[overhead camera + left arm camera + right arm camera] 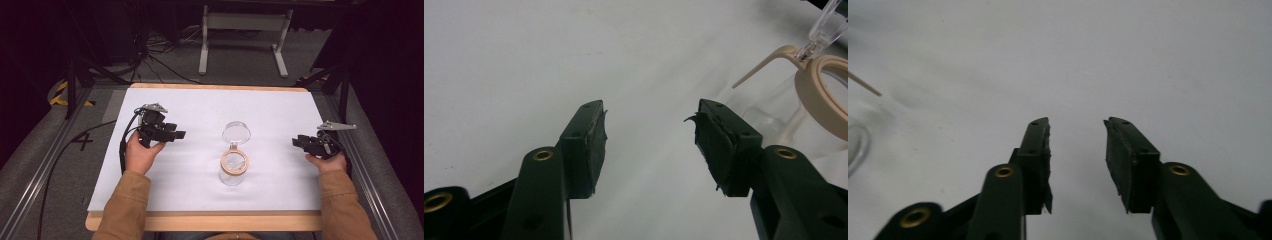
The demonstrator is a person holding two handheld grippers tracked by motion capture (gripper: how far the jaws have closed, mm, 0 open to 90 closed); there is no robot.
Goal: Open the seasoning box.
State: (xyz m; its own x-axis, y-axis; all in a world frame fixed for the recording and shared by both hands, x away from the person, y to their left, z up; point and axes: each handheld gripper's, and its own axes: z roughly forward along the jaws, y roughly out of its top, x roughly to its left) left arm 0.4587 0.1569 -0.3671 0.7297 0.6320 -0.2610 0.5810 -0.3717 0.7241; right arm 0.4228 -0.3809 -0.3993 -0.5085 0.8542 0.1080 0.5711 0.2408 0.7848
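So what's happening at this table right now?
A person sits at a white table with a pair of black tongs in each hand. Between them stands a clear glass jar with a tan rim; its hinged lid is flipped open. The left tongs and right tongs are both open, empty, and away from the jar.

A wooden table (pixel 200 222) bears a white sheet (pixel 210 107) with a glass jar (pixel 233 167) on it.
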